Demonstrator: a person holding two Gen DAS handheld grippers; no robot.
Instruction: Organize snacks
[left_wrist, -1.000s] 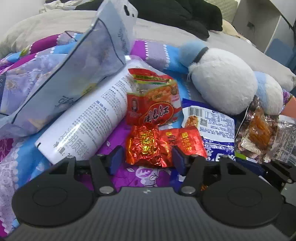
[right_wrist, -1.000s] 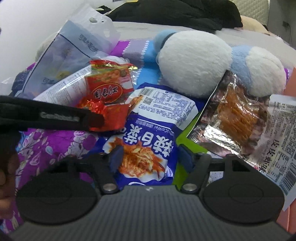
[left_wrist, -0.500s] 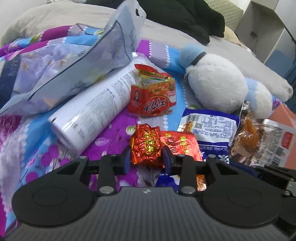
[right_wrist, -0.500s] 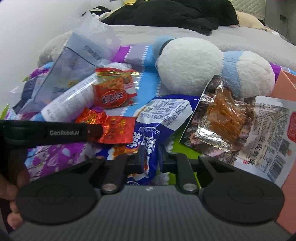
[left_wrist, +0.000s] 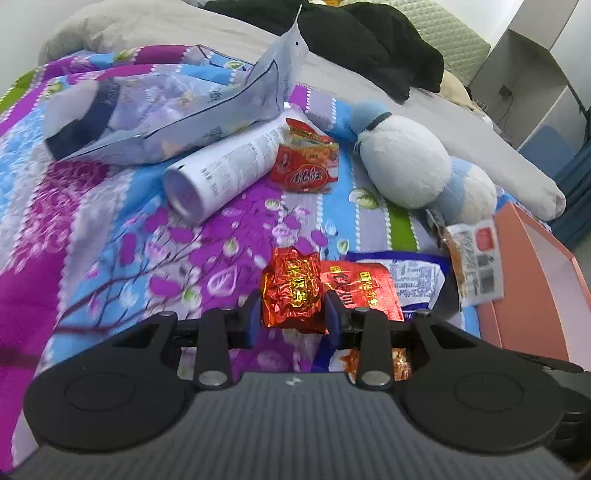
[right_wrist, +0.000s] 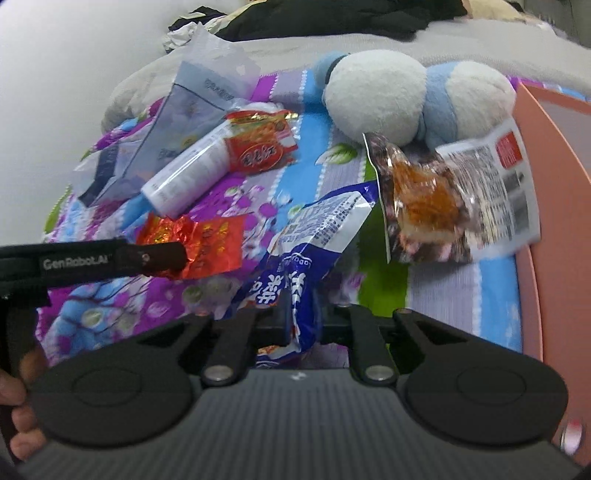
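Bedspread (left_wrist: 110, 229), floral purple/blue, carries the whole snack pile.

L gripper (left_wrist: 293, 314): jaws clamped on red foil packet (left_wrist: 291, 291), pads pressing both sides of the crumpled end; rest of packet trails to the right, over the blue-white snack bag (left_wrist: 417, 280). Packet looks lifted clear of the cloth, though with this view angle that is not certain. From the right wrist view the same packet (right_wrist: 199, 240) sits at the tip of the L gripper's black finger, w/ part of a hand (right_wrist: 18, 402) at the lower left edge.

R gripper (right_wrist: 304, 325): jaws closed tight on the blue-white snack bag, pinching its lower part; bag's upper end stands up and leans right, toward the clear bag of orange snack (right_wrist: 421, 199).

Other items:
- white cylindrical can (left_wrist: 221, 173) lying on its side, upper centre, its far end under the translucent zip pouch (left_wrist: 207, 114).
- small red snack pack (left_wrist: 306, 162) touching the can's right side.
- white-blue plush toy (left_wrist: 402, 166) right of that, behind the clear bag.
- white-label packet (right_wrist: 491, 184) beside the clear bag, its edge against the pink box (right_wrist: 554, 229) at far right.
- black clothing (left_wrist: 369, 44) at back of bed.
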